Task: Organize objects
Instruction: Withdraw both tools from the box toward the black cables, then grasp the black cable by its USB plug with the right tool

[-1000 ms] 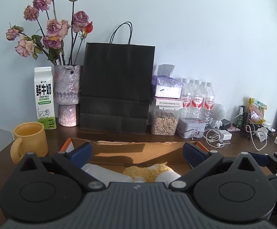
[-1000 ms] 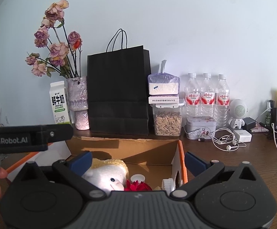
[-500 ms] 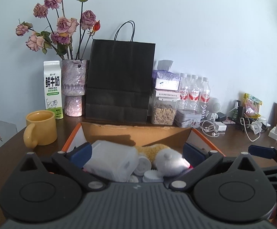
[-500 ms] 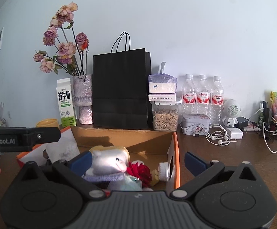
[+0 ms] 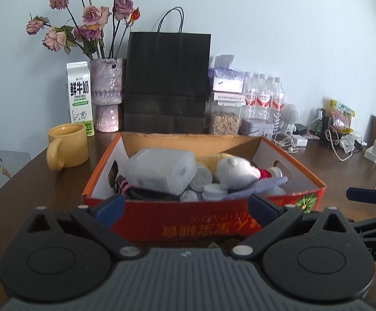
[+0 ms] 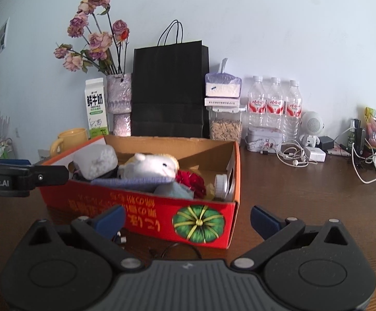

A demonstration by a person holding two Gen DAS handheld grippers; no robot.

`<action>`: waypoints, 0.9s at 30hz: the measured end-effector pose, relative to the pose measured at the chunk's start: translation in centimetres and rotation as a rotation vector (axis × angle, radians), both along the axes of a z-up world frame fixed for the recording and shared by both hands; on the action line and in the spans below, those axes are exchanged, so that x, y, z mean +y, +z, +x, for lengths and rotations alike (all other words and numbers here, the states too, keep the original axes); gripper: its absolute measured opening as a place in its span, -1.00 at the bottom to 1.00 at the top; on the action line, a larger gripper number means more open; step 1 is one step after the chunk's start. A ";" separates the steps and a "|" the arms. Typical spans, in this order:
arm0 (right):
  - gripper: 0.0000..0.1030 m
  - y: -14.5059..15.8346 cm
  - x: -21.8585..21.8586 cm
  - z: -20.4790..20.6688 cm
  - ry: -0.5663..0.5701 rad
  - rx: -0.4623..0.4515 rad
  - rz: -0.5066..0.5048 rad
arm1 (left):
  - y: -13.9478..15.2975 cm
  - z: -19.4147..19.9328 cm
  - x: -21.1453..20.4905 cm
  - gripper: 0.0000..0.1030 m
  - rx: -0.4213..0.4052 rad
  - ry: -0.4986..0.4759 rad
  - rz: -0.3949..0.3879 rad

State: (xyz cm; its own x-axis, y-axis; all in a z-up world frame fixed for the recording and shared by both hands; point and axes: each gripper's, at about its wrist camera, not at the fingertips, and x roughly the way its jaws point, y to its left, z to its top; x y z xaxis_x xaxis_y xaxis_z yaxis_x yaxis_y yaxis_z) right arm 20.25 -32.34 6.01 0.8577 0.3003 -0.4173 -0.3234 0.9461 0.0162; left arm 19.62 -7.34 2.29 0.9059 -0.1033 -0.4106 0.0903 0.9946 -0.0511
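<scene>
An open red-orange cardboard box [image 5: 203,220] sits upright on the brown table, printed with upside-down yellow characters and a green pumpkin toward its 3 o'clock end. Inside, a translucent plastic container [image 5: 160,171] lies on its side at 9 o'clock, touching a white-and-yellow plush toy [image 5: 233,169] at the centre. White bottle caps [image 5: 208,191] and a lavender cloth [image 5: 255,188] crowd the 6 o'clock wall, with a red flower [image 6: 190,181] toward 3 o'clock.

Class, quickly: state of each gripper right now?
Left gripper: open, holding nothing.
Right gripper: open, holding nothing.
</scene>
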 end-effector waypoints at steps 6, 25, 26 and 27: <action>1.00 -1.1 -0.1 -1.5 0.021 0.050 -0.008 | -1.3 -1.3 0.6 1.00 0.053 0.002 0.011; 0.11 -2.5 1.9 0.3 0.137 0.144 -0.106 | -2.1 -2.4 1.3 1.00 0.096 0.026 0.020; 0.06 -2.5 2.1 0.6 0.143 0.149 -0.111 | -2.1 -2.4 1.3 1.00 0.098 0.027 0.020; -0.04 -2.6 2.2 0.9 0.149 0.155 -0.115 | -2.1 -2.3 1.3 1.00 0.099 0.026 0.019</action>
State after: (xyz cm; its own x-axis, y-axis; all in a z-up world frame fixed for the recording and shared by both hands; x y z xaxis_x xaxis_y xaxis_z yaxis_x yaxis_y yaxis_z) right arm 21.17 -30.10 3.45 0.7305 0.3617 -0.5793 -0.4618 0.8865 -0.0288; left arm 17.34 -6.07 0.15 0.8630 -0.0713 -0.5002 0.0594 0.9974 -0.0397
